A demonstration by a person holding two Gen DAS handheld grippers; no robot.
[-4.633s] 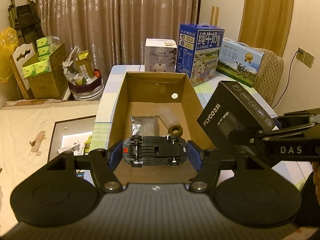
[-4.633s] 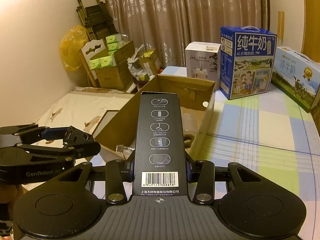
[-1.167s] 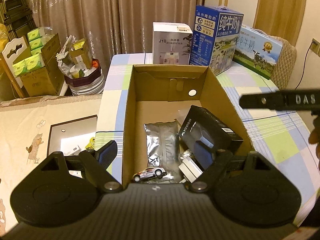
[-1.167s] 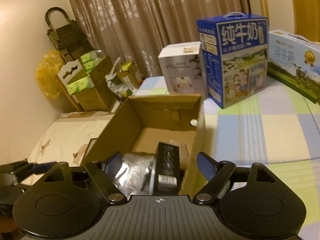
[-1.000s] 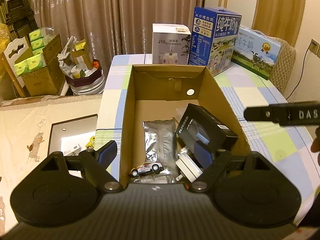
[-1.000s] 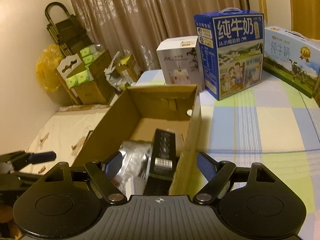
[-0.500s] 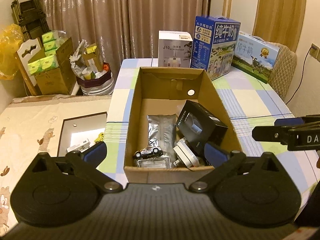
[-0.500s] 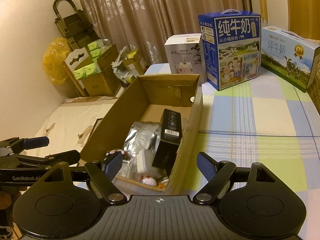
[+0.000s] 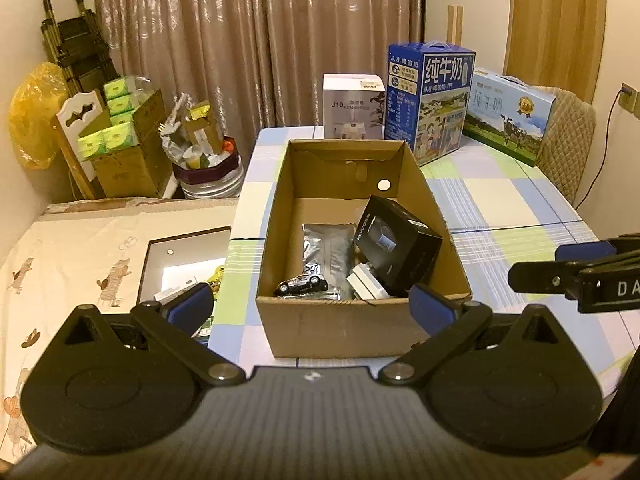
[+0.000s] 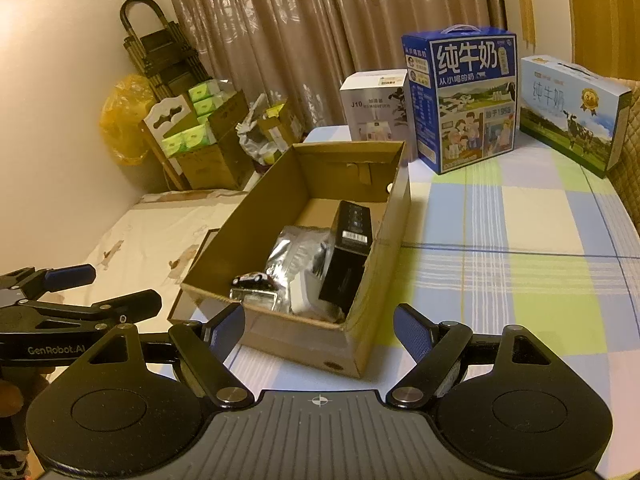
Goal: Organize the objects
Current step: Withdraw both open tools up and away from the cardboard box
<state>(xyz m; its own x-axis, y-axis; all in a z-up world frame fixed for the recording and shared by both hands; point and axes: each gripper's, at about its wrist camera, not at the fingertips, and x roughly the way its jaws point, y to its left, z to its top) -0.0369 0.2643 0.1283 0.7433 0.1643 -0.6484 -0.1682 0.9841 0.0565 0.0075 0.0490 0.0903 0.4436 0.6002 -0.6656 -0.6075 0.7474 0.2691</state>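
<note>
We see the cardboard box standing on the checked tablecloth, open at the top. Inside it, the black carton leans at about 3 o'clock, the silver pouch lies at the centre, and the toy car sits toward 7 o'clock by the near wall. Our left gripper hangs short of the box, jaws wide with nothing between them. Our right gripper is likewise spread and empty. At 12 o'clock beyond the box stands a blue milk case.
</note>
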